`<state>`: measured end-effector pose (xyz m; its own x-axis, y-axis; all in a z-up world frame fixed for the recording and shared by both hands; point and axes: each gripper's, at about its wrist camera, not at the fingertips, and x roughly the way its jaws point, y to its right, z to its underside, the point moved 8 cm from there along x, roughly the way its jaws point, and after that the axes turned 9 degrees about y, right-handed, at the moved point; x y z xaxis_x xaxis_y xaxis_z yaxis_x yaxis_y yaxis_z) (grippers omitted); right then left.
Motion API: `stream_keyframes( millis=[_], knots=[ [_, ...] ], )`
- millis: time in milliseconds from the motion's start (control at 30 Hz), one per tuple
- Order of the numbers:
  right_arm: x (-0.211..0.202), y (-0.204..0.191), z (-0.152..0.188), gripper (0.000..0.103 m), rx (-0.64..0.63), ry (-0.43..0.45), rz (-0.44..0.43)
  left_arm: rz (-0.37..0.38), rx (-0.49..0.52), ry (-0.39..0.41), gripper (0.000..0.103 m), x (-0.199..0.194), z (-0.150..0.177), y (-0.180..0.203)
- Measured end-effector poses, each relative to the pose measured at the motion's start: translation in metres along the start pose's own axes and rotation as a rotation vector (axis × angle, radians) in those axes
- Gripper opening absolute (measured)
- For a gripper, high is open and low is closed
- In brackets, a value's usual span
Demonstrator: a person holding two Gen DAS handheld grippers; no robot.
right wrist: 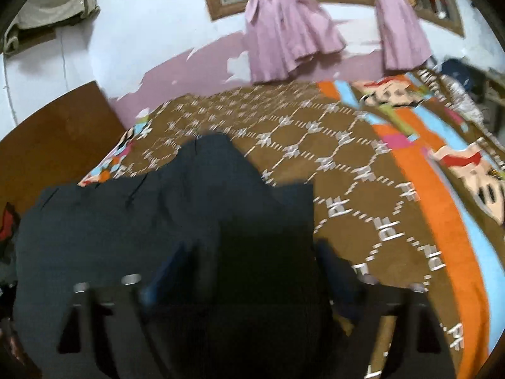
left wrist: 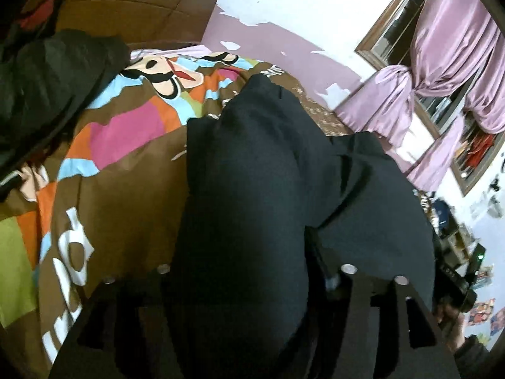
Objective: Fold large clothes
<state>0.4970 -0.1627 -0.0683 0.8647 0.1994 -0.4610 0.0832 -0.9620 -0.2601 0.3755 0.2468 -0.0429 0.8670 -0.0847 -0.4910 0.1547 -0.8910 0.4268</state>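
- The dark navy garment (left wrist: 252, 173) is laid on the patterned bedspread (left wrist: 126, 132). It is seen running from between the fingers of the left gripper (left wrist: 252, 271) away toward the purple-and-white wall (left wrist: 284, 41), so its long axis is judged to follow that gripper's pointing line.
- In the right wrist view the same garment (right wrist: 164, 221) fills the gap of the right gripper (right wrist: 249, 279) and spreads off to that gripper's left; bare bedspread (right wrist: 347, 189) is seen to its right.
- Both grippers are seen with fingers spread apart. Cloth lies between each pair, but no pad is seen pressing on it, so the garment is judged released rather than clamped.
- Neither hand is clearly nearer: cloth is seen right at both.
- The next fold is judged to need a fresh grasp at the near edge.
- Counted: one garment being folded, two grippers, one black pile of clothing (left wrist: 47, 94) beside the headboard (left wrist: 142, 6), one pair of tied pink curtains (right wrist: 284, 41).
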Motion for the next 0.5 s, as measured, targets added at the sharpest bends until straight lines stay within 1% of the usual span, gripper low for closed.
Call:
stream_keyframes(
  millis=[33, 67, 100, 133, 200, 267, 367, 433, 500],
  knots=[
    [-0.006, 0.000, -0.004, 0.090, -0.015, 0.023, 0.020, -0.028, 0.000, -0.001, 0.070, -0.001, -0.001, -0.003],
    [-0.012, -0.002, -0.007, 0.092, -0.034, 0.037, 0.026, -0.070, -0.009, 0.000, 0.083, -0.002, 0.000, -0.007],
    [-0.016, -0.005, -0.009, 0.095, -0.049, 0.045, 0.023, -0.115, -0.029, 0.004, 0.088, -0.004, 0.002, -0.012],
    [-0.022, -0.009, -0.010, 0.096, -0.066, 0.055, 0.017, -0.137, -0.052, 0.005, 0.092, -0.006, 0.004, -0.014],
    [-0.032, -0.016, -0.013, 0.097, -0.093, 0.077, 0.005, -0.169, -0.101, 0.003, 0.095, -0.010, 0.008, -0.015],
    [-0.045, -0.025, -0.014, 0.098, -0.105, 0.102, -0.011, -0.200, -0.100, 0.023, 0.096, -0.018, 0.008, -0.014],
    [-0.055, -0.035, -0.019, 0.099, -0.095, 0.115, -0.036, -0.239, -0.052, 0.060, 0.096, -0.032, 0.006, -0.006],
    [-0.065, -0.042, -0.021, 0.099, -0.082, 0.125, -0.055, -0.285, 0.005, 0.086, 0.097, -0.043, 0.005, 0.002],
    [-0.075, -0.048, -0.023, 0.100, -0.072, 0.132, -0.077, -0.302, 0.066, 0.104, 0.097, -0.053, 0.006, 0.014]
  ],
)
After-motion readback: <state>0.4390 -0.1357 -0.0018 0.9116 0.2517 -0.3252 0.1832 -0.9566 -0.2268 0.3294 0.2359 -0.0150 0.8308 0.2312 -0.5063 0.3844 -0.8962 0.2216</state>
